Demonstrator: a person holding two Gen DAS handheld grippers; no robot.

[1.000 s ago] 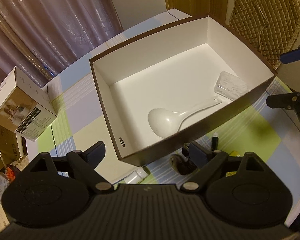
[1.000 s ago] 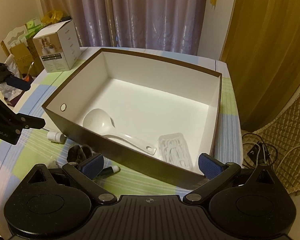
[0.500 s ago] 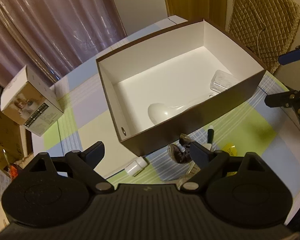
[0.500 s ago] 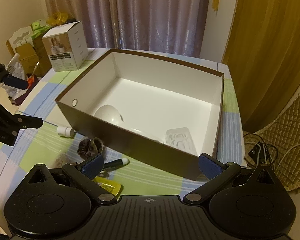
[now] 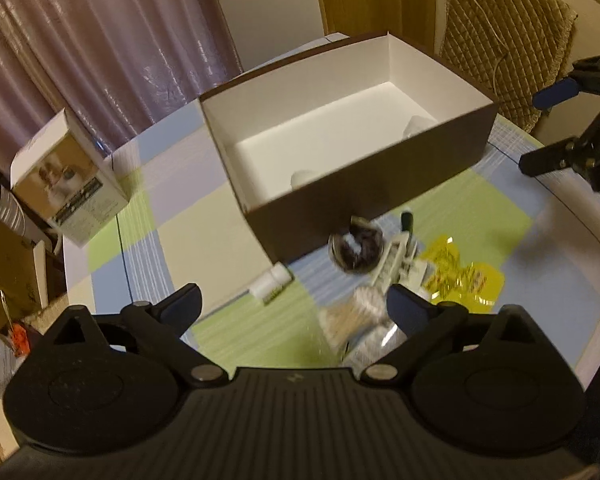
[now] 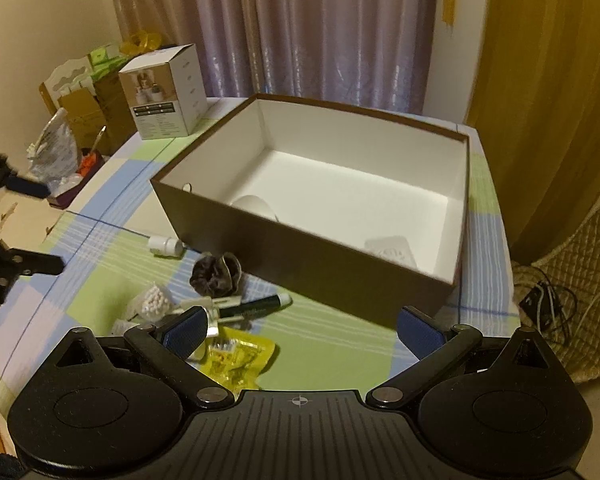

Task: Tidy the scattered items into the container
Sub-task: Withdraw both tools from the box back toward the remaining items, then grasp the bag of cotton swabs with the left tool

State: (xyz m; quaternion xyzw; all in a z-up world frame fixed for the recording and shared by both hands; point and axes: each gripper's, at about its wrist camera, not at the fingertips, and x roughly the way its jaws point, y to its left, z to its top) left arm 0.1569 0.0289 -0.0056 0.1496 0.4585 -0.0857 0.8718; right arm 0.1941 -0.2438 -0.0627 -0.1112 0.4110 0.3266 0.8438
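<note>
A brown box with a white inside [image 5: 364,196] [image 6: 320,256] stands on the checked tablecloth; a white ladle [image 6: 256,205] and a clear plastic case [image 6: 392,251] lie in it. In front of it lie a small white bottle [image 5: 270,283] [image 6: 165,245], a dark scrunchie [image 5: 356,246] [image 6: 216,275], a dark pen [image 6: 256,307], a bag of cotton swabs [image 6: 153,305] and a yellow packet [image 5: 460,276] [image 6: 236,354]. My left gripper [image 5: 296,306] is open and empty, held above these items. My right gripper [image 6: 302,330] is open and empty, back from the box.
A white product carton [image 5: 66,184] [image 6: 164,94] stands at the table's far left corner. Cardboard boxes and clutter [image 6: 72,120] sit beyond the left edge. A quilted chair [image 5: 504,36] and cables [image 6: 544,304] are on the right, curtains behind.
Both grippers have pulled back and up from the box, so the items in front of it now show. Both stay open.
</note>
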